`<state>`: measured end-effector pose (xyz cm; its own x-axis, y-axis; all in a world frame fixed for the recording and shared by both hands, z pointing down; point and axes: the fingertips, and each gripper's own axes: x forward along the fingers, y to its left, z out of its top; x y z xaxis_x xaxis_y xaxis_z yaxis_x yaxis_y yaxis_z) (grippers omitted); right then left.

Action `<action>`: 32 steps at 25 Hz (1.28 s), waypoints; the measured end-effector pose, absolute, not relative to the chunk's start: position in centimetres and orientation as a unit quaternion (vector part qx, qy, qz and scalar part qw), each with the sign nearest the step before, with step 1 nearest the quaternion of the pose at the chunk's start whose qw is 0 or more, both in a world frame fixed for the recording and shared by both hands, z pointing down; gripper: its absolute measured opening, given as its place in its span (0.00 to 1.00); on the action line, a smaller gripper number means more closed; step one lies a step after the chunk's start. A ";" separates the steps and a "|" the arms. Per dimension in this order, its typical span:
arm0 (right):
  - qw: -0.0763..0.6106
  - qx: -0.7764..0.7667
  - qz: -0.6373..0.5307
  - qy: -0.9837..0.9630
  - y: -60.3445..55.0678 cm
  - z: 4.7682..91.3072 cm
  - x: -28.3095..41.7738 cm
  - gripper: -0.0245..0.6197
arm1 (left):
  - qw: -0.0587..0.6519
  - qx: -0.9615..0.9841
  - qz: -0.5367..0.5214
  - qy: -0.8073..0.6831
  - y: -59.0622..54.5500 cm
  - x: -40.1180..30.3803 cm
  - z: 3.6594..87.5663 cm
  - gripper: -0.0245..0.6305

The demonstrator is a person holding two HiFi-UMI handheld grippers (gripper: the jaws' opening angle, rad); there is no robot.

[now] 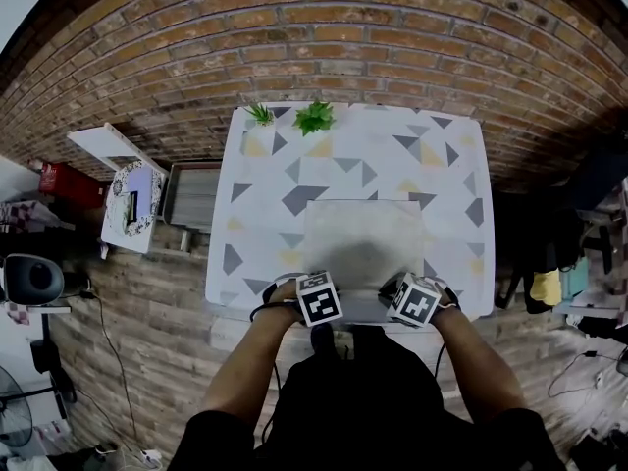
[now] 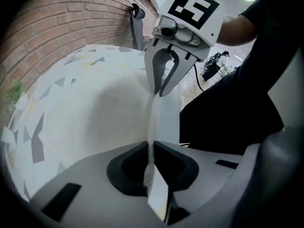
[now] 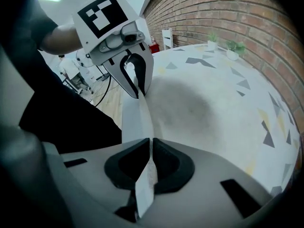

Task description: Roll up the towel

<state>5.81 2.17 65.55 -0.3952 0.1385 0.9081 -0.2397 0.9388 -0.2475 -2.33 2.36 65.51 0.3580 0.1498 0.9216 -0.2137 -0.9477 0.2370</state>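
Observation:
A pale grey towel [image 1: 363, 238] lies flat on the near half of the patterned table [image 1: 265, 194]. Its near edge is lifted a little off the table front. My left gripper [image 1: 316, 292] is shut on that edge at the near left corner, and in the left gripper view the cloth [image 2: 153, 127] runs thin between the closed pads. My right gripper [image 1: 412, 294] is shut on the same edge at the near right corner, the cloth [image 3: 142, 127] pinched between its pads. Each gripper view shows the other gripper, the right gripper [image 2: 160, 93] and the left gripper [image 3: 138, 95], holding the taut strip.
Two small potted plants [image 1: 260, 114] [image 1: 314, 116] stand at the table's far edge by the brick wall [image 1: 314, 27]. A white side table with a patterned pad [image 1: 132, 196] stands on the floor to the left. The person's dark-clothed body [image 1: 353, 400] is close to the near table edge.

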 end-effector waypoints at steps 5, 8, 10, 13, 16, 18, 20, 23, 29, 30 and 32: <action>0.584 0.054 0.109 -0.803 0.1 66.1 6.0 0.11 | 0.101 0.802 0.586 -0.063 0.1 -3.2 65.7 0.18; 0.592 0.056 0.093 -0.799 -0.5 66.5 5.9 0.13 | 0.090 0.796 0.592 -0.084 -0.9 -4.0 65.8 0.32; 0.591 0.060 0.087 -0.800 -0.8 66.5 5.7 0.15 | 0.076 0.795 0.593 -0.101 -1.4 -4.2 65.6 0.36; 0.590 0.068 0.077 -0.801 -1.4 66.6 5.7 0.18 | 0.039 0.793 0.595 -0.126 -2.1 -4.4 65.1 0.38; 0.592 0.075 0.069 -0.800 -1.8 66.5 5.8 0.20 | 0.011 0.791 0.597 -0.134 -2.4 -4.4 64.5 0.38; 0.589 0.084 0.065 -0.801 -1.9 66.1 5.9 0.20 | -0.003 0.796 0.591 -0.131 -2.4 -3.9 63.8 0.38; 0.581 0.095 0.057 -0.807 -2.0 65.4 5.9 0.20 | -0.021 0.806 0.580 -0.114 -1.7 -2.9 62.9 0.37; 0.563 0.103 0.044 -0.819 -1.5 64.1 5.9 0.20 | -0.055 0.806 0.585 -0.072 0.2 -1.4 62.9 0.33; 0.566 0.109 0.053 -0.815 0.7 64.2 7.8 0.20 | -0.047 0.792 0.604 -0.069 1.7 -2.9 65.1 0.24; 0.571 0.114 0.059 -0.811 1.0 64.5 8.5 0.20 | -0.044 0.792 0.604 -0.075 1.6 -3.3 65.2 0.24; 0.579 0.127 0.068 -0.803 1.2 65.1 9.9 0.21 | -0.039 0.791 0.604 -0.086 1.3 -4.1 65.4 0.23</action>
